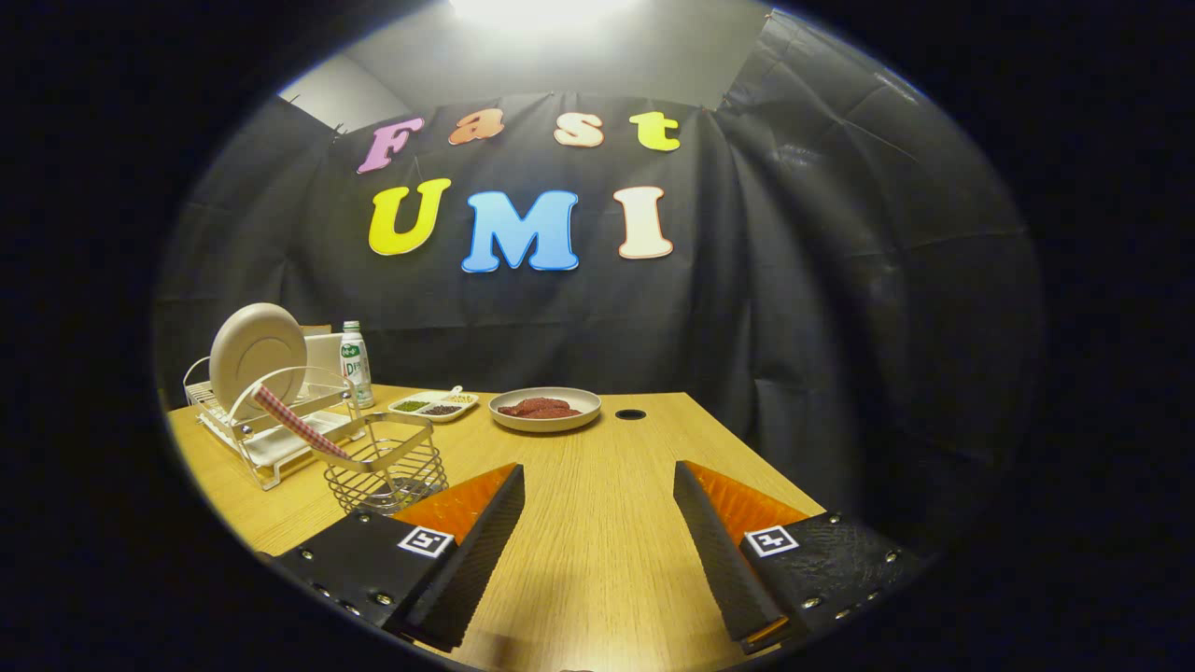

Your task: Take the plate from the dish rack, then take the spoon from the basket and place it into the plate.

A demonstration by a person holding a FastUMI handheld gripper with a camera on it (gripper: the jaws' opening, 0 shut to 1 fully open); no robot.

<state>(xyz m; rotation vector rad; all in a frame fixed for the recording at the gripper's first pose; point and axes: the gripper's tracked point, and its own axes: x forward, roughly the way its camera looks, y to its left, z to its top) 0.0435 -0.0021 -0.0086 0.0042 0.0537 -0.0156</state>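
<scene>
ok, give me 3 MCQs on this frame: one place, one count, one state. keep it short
1. Where is the plate?
A. upright in the dish rack
B. flat on the table
C. in the claw

2. How many plates stand in the rack?
A. three
B. one
C. none

3. What state is the claw in?
A. shut on the spoon
B. shut on the plate
C. open, holding nothing

Answers: 1 A, it stands on edge in the rack beyond the wire basket. 2 B, a single beige plate shows there. 3 C, bare table shows between the spread fingers, and the spoon sits in the basket.
</scene>
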